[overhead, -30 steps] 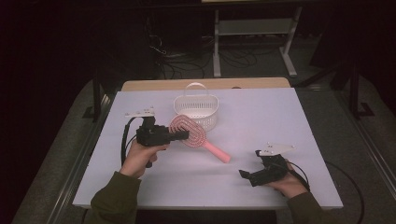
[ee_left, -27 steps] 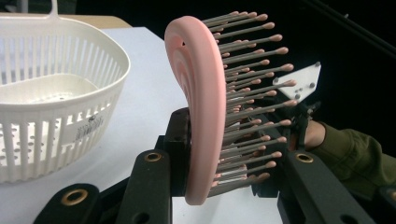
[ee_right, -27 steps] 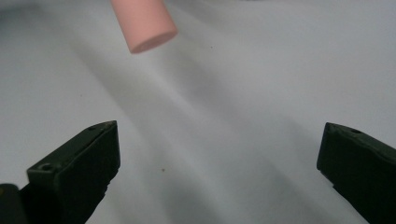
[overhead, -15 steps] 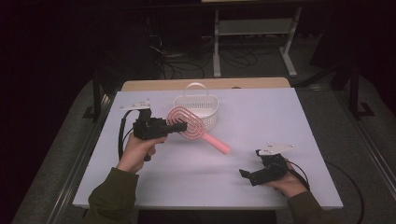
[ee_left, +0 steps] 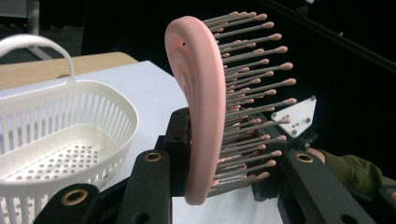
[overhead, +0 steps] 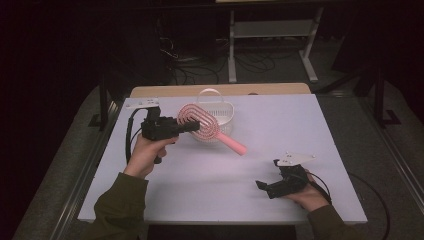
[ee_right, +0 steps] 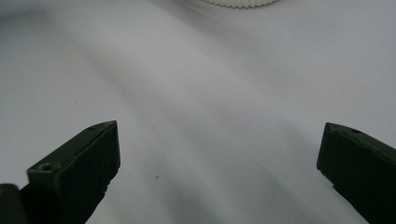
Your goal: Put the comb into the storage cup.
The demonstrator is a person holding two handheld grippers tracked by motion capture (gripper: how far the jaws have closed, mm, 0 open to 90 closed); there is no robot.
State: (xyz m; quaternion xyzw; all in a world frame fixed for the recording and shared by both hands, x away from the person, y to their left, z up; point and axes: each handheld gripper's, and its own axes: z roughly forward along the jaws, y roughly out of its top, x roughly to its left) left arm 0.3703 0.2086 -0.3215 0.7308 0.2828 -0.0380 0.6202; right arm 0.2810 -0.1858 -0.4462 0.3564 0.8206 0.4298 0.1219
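a: starting at the left, i'm holding the left claw [overhead: 192, 126] clamped across the head of the pink hairbrush [overhead: 202, 122]. in the left gripper view the jaws are pressing on the brush's [ee_left: 205, 116] back on one side and its bristles on the other.

b: is the brush touching the surface [overhead: 210, 185] now?

a: no. a second ago it was lying low with its handle down by the surface, and now i'm carrying it up off it and toward the far side. the head is hanging right in front of the white basket [overhead: 220, 111], with the handle slanting down to the right and ending in the air.

b: so what does that lift mean for the job?

a: i'm reading it as the pick-up being done and the carry to the basket being under way. in the left gripper view the basket [ee_left: 56, 140] is sitting just beside the claw with nothing in it, so the drop is not yet made. next i'm likely needing to swing the long handle over the rim.

b: and on the right?

a: the right claw [overhead: 262, 187] is resting low at the near right of the surface, same spot as before. in the right gripper view its jaws are standing wide with nothing between them.
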